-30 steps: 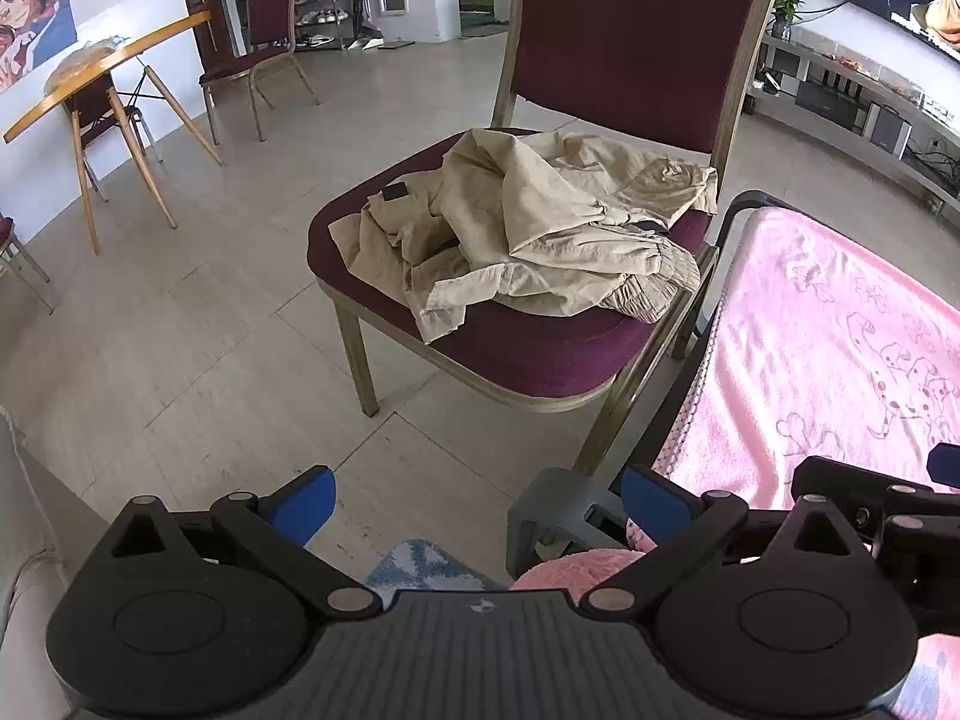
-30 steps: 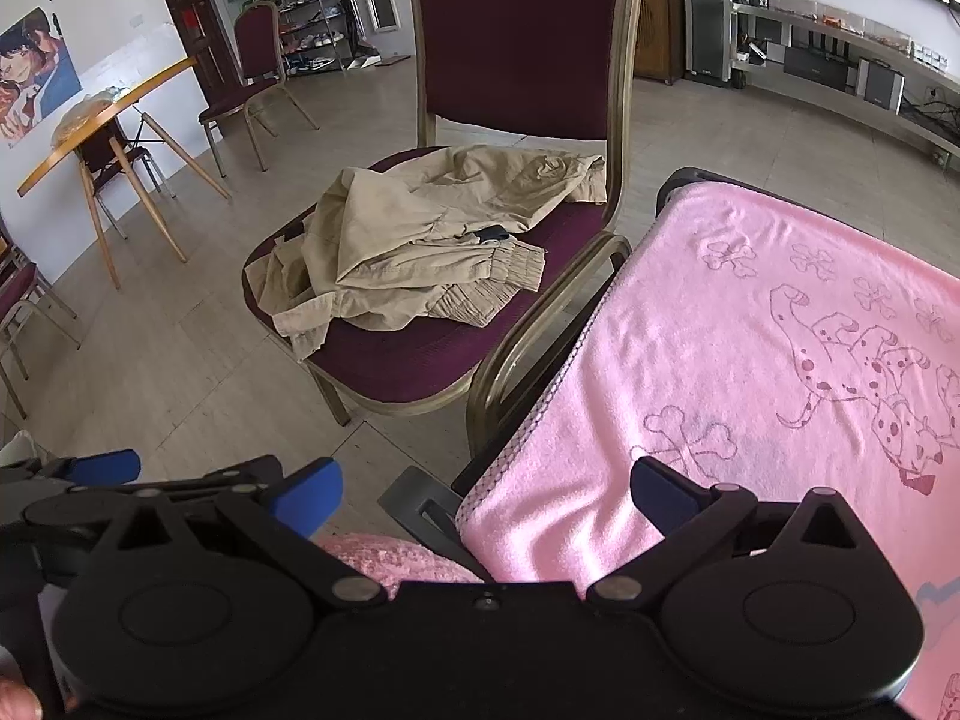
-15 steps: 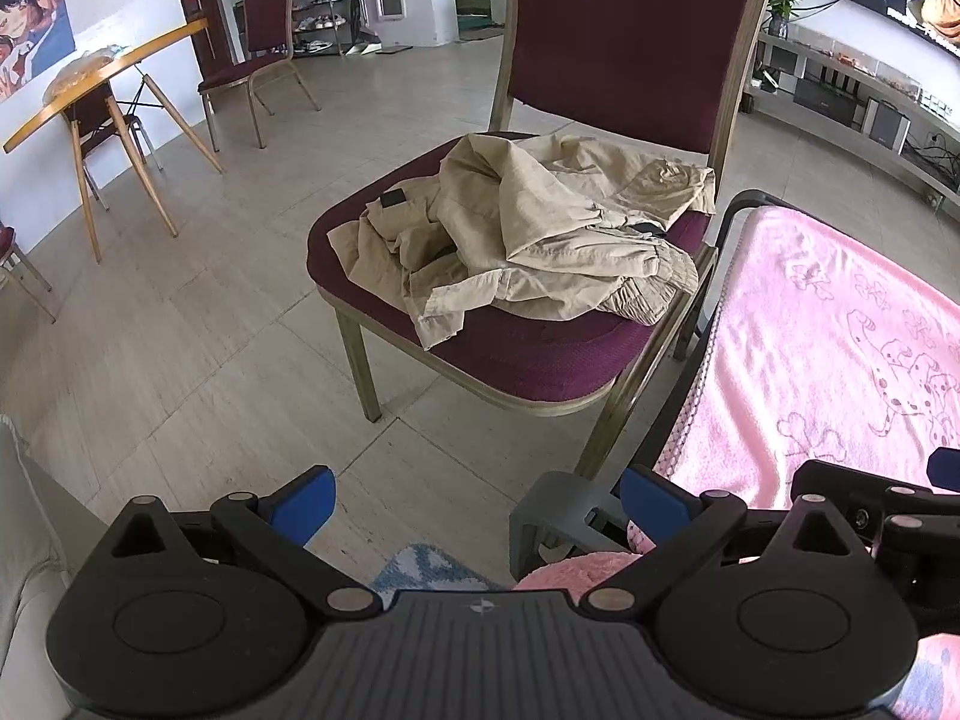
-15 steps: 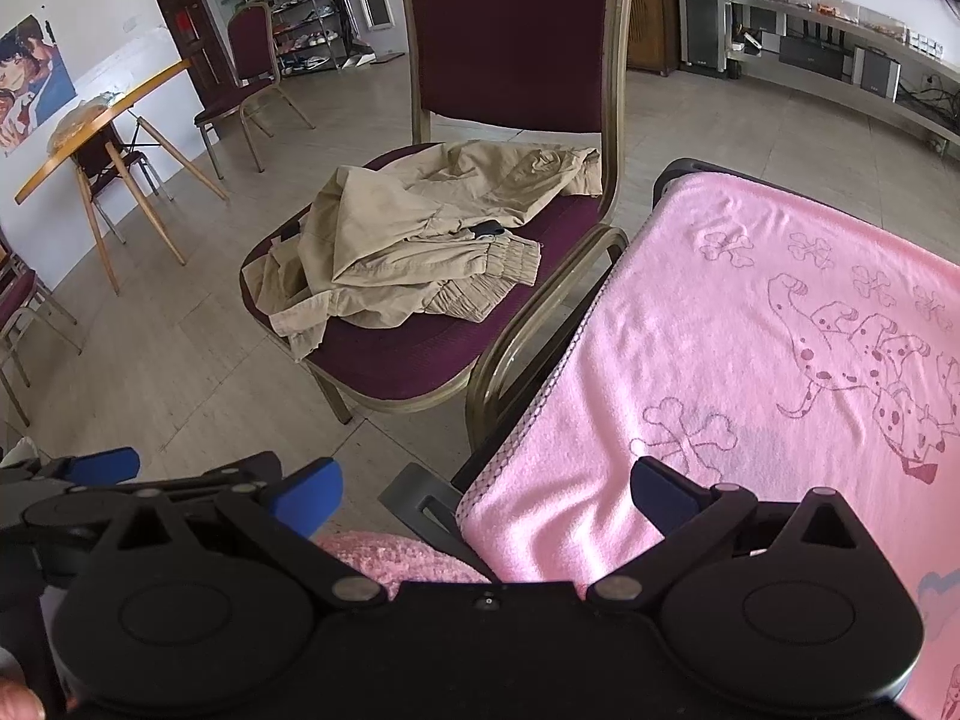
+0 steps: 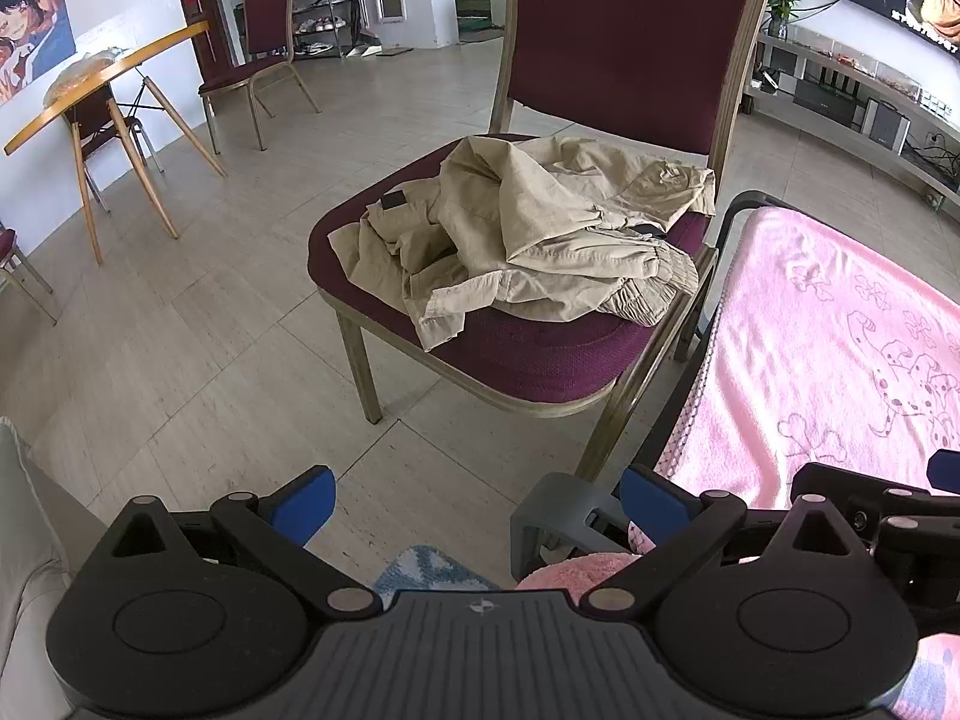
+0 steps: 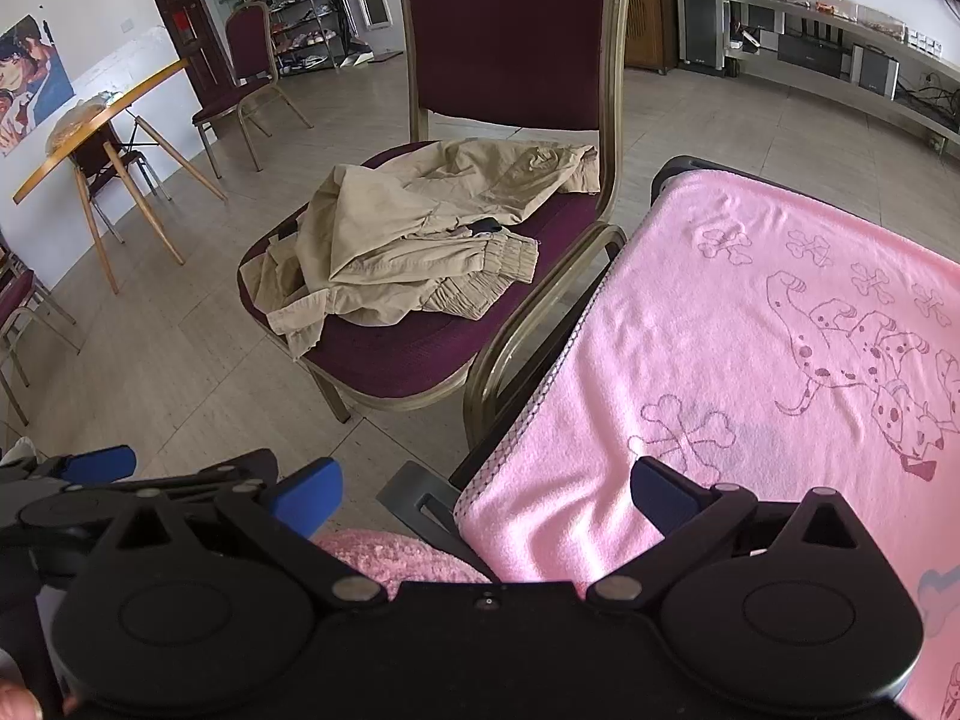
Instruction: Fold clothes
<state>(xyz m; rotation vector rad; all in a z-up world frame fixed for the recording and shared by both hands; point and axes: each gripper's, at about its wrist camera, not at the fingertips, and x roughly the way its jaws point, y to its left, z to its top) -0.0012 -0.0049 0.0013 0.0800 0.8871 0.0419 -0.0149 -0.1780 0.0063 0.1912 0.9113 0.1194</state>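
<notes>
We see the crumpled beige trousers (image 5: 540, 240) heaped on the maroon chair seat (image 5: 528, 354), well ahead of both grippers. The left gripper (image 5: 477, 495) and right gripper (image 6: 486, 486) are spread wide, holding nothing; pink towel (image 6: 750, 330) alongside.

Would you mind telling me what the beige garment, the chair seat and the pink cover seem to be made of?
The beige garment looks like thin matte woven cotton: crisp creases, gathered elastic hems. The chair seat seems coarse maroon woven upholstery on a dull gold, probably metal, frame. The pink cover looks like soft fleecy towelling, with a fuzzy nap.
</notes>
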